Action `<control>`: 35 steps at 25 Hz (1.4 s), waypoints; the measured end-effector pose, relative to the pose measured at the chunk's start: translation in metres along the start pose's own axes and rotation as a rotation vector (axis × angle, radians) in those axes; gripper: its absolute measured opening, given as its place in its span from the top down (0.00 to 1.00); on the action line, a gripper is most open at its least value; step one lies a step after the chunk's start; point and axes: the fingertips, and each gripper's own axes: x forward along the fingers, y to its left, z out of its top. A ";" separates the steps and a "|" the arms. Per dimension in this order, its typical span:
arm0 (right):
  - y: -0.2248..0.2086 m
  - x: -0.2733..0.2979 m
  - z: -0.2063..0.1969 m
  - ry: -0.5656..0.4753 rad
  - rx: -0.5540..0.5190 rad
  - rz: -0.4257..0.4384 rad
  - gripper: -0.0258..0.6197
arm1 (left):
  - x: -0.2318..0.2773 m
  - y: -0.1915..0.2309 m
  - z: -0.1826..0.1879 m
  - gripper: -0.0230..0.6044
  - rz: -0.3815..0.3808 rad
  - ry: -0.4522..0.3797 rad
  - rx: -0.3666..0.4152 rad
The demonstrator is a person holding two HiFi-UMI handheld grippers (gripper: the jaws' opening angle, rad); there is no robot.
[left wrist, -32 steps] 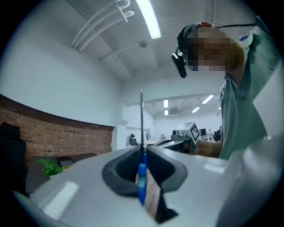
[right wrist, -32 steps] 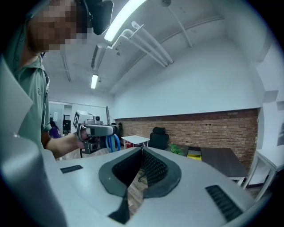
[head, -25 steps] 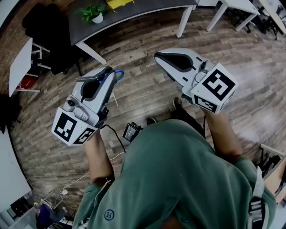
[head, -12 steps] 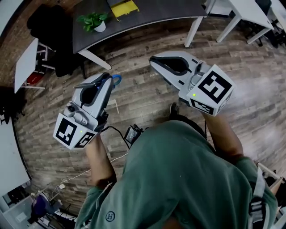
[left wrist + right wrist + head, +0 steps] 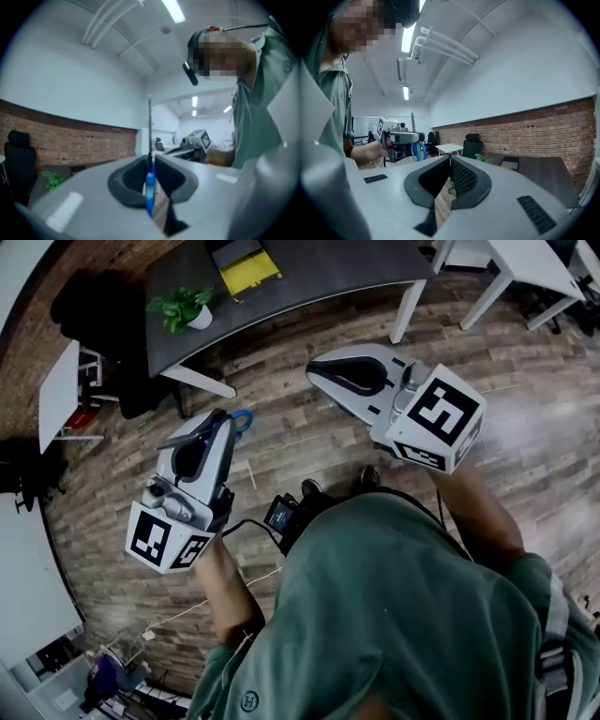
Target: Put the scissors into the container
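Observation:
My left gripper (image 5: 222,420) is shut on a pair of scissors (image 5: 243,418) with blue handles, held in the air over the wooden floor. In the left gripper view the blue handle (image 5: 149,187) sits between the closed jaws and the thin blade (image 5: 149,124) points straight up. My right gripper (image 5: 315,374) is shut with nothing in it, level with the left one and to its right. The right gripper view shows the left gripper (image 5: 400,138) with the scissors (image 5: 418,151). A yellow container (image 5: 243,262) lies on the dark table (image 5: 328,268) ahead.
A potted plant (image 5: 182,308) stands on the dark table's left end. White tables (image 5: 525,263) stand at the far right and a black chair (image 5: 89,296) at the far left. A brick wall (image 5: 543,126) lies beyond the table. A cable and small device (image 5: 280,514) hang by my body.
The dark table and yellow container have come further into the head view. Both grippers shifted slightly toward it. The scissors stay in the left gripper.

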 end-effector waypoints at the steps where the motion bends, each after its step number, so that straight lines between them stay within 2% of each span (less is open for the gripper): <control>1: -0.002 0.005 -0.001 0.007 -0.003 0.010 0.95 | -0.001 0.004 0.000 0.90 0.012 -0.004 -0.003; 4: -0.006 0.014 -0.002 0.020 -0.004 0.028 0.95 | 0.003 0.013 -0.002 0.90 0.015 -0.011 -0.011; 8: -0.035 0.034 0.006 0.026 -0.012 -0.030 0.95 | 0.025 0.049 -0.001 0.90 -0.054 -0.031 -0.010; 14: -0.059 0.091 0.019 0.028 -0.041 -0.092 0.95 | 0.030 0.106 0.000 0.90 -0.136 -0.060 0.002; 18: -0.070 0.126 0.015 0.027 -0.030 -0.116 0.95 | 0.028 0.139 -0.011 0.90 -0.176 -0.035 -0.001; 26: -0.089 0.166 0.022 0.050 -0.027 -0.104 0.95 | 0.031 0.187 -0.013 0.90 -0.162 -0.036 -0.018; 35: -0.133 0.194 0.015 0.056 -0.005 -0.045 0.95 | 0.061 0.232 -0.023 0.90 -0.094 -0.013 -0.049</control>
